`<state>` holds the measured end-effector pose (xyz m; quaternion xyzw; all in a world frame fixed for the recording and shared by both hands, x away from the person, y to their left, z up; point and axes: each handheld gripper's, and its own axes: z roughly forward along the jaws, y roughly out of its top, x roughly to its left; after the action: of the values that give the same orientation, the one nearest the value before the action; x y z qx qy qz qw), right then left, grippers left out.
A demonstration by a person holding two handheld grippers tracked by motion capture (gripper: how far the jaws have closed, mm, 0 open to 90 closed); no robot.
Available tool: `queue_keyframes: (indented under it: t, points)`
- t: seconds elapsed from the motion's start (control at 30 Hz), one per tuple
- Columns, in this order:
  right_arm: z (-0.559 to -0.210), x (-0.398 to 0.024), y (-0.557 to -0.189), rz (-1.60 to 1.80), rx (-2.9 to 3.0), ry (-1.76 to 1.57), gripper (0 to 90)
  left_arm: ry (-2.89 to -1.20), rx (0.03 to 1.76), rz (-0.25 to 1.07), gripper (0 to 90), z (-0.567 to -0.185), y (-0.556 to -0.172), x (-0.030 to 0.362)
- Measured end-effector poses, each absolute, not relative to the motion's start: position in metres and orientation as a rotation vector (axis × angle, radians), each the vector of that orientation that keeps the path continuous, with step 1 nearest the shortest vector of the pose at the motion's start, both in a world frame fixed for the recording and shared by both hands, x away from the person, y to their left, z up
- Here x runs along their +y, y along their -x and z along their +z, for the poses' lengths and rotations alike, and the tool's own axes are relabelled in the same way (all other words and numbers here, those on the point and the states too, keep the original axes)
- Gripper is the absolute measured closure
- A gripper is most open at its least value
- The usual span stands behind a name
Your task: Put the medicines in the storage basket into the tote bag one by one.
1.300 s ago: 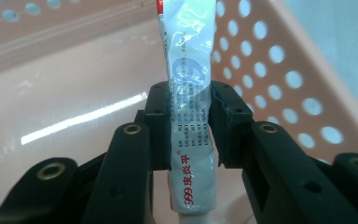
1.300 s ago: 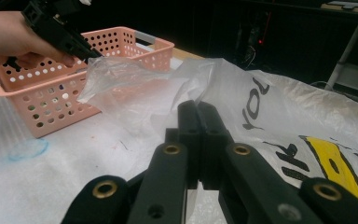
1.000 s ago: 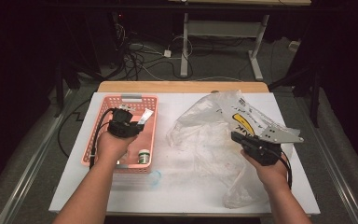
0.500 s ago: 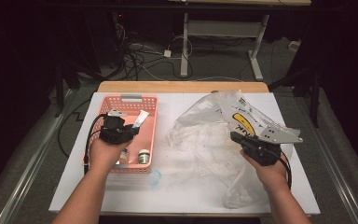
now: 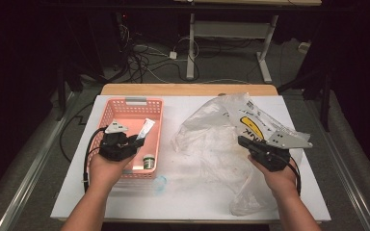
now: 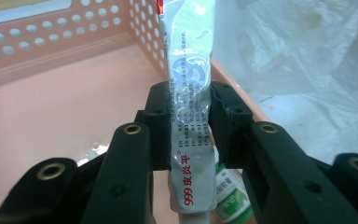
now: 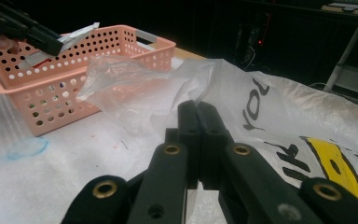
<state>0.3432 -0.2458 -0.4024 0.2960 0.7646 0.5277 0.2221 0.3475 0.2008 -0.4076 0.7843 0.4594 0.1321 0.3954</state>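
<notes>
High view – left gripper (image 5: 136, 140): held over the near part of the pink basket (image 5: 107, 115), its jaws clamped on a silver ointment tube (image 5: 145, 129) that sticks out toward the basket's right wall.
High view – basket contents: a small white jar with a green label (image 5: 149, 161) stands in the near right corner, just beside the gripper.
High view – right gripper (image 5: 244, 142): rests on the crumpled clear plastic bag (image 5: 212, 139) at the right of the white table (image 5: 183, 197); its jaws point left and look pressed together.
High view – table mark: a faint blue ring (image 5: 160, 183) lies on the table just in front of the basket.

Left gripper view – grip: the two black jaws squeeze the tube (image 6: 192, 116) at its middle; the tube stands upright between them, red characters printed at its lower end.
Left gripper view – surroundings: the basket's floor and perforated wall (image 6: 51, 42) lie behind and to the left; the green-labelled jar (image 6: 230, 198) peeks out below the right jaw; the plastic bag (image 6: 307, 51) lies past the basket's rim.

Right gripper view – grip: the jaws are clenched tight together; whether a fold of bag film is pinched between them cannot be told.
Right gripper view – bag: the bag (image 7: 270, 116), with black letters and a yellow patch, spreads ahead and to the right.
Right gripper view – far side: the basket (image 7: 51, 93) sits at the left, with the left gripper (image 7: 51, 45) above it carrying the tube (image 7: 81, 31).
</notes>
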Motion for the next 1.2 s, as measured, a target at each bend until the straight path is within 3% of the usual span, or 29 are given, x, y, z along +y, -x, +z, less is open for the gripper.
queue_keyframes:
  t: [1.2]
  points:
    - [-0.402, -0.243, -0.341, 1.454, 2.123, -0.809, 90.0, -1.917, 0.950, 0.282, 68.8, -0.400, -0.308, 0.160]
